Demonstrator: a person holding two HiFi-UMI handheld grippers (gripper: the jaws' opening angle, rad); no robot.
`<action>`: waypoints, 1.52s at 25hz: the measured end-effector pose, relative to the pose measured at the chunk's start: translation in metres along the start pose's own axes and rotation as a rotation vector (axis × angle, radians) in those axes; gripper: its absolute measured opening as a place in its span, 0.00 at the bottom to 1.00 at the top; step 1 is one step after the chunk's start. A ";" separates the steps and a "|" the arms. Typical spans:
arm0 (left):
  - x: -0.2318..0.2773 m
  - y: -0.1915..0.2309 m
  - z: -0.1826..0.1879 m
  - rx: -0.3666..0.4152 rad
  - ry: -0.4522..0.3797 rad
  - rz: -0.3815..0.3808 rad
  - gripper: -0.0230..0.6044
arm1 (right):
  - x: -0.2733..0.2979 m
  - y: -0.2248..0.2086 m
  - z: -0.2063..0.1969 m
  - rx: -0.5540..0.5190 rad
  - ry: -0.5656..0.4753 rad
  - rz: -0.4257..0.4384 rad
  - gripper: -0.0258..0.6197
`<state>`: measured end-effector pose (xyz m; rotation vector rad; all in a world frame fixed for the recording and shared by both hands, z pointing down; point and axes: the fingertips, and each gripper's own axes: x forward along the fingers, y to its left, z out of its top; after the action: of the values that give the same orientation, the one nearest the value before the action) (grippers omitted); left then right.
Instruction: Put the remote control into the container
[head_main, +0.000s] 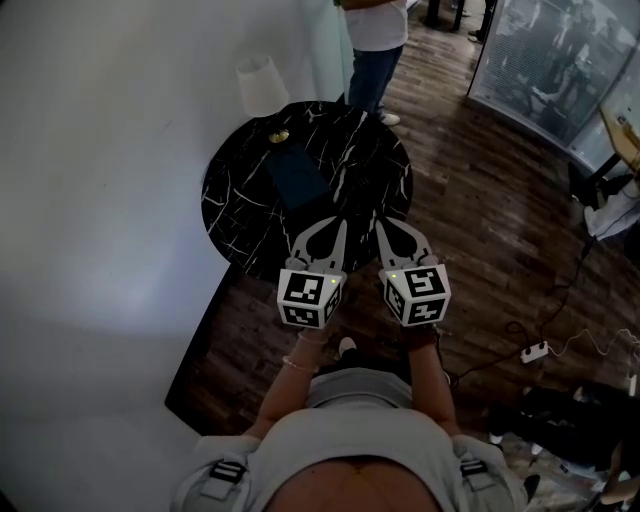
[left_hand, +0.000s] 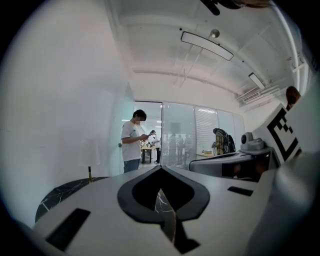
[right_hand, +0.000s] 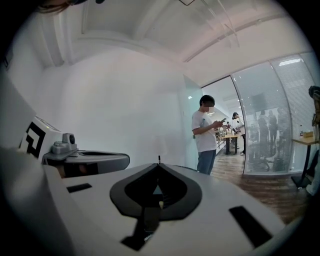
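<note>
A round black marble table (head_main: 240, 190) stands in front of me against the white wall. A dark blue flat rectangular thing (head_main: 297, 178) lies on it; I cannot tell whether it is the container or the remote. Beside it, toward the wall, sits a small gold object (head_main: 279, 135). My left gripper (head_main: 338, 222) and right gripper (head_main: 383, 222) hover side by side over the table's near edge, both shut with nothing in them. In the left gripper view the gripper (left_hand: 160, 167) has its tips together, as does the gripper (right_hand: 159, 165) in the right gripper view.
A person (head_main: 377, 40) stands just beyond the table, looking at a phone. A white lamp shade (head_main: 260, 82) is by the wall. A power strip with cables (head_main: 535, 352) and dark bags (head_main: 570, 420) lie on the wooden floor to the right. A glass partition (head_main: 540, 60) stands at the far right.
</note>
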<state>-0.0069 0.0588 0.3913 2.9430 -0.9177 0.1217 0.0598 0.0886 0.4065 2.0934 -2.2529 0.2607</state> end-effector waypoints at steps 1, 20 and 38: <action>0.000 0.004 -0.002 -0.003 0.005 -0.001 0.04 | 0.003 0.001 -0.002 0.001 0.006 -0.002 0.06; 0.035 0.042 -0.011 -0.039 0.046 0.019 0.04 | 0.054 -0.011 -0.004 0.017 0.043 0.016 0.06; 0.128 0.090 -0.010 -0.055 0.066 0.138 0.04 | 0.154 -0.075 0.005 0.023 0.068 0.148 0.06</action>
<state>0.0462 -0.0860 0.4161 2.8060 -1.0959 0.1945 0.1223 -0.0688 0.4313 1.8998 -2.3783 0.3605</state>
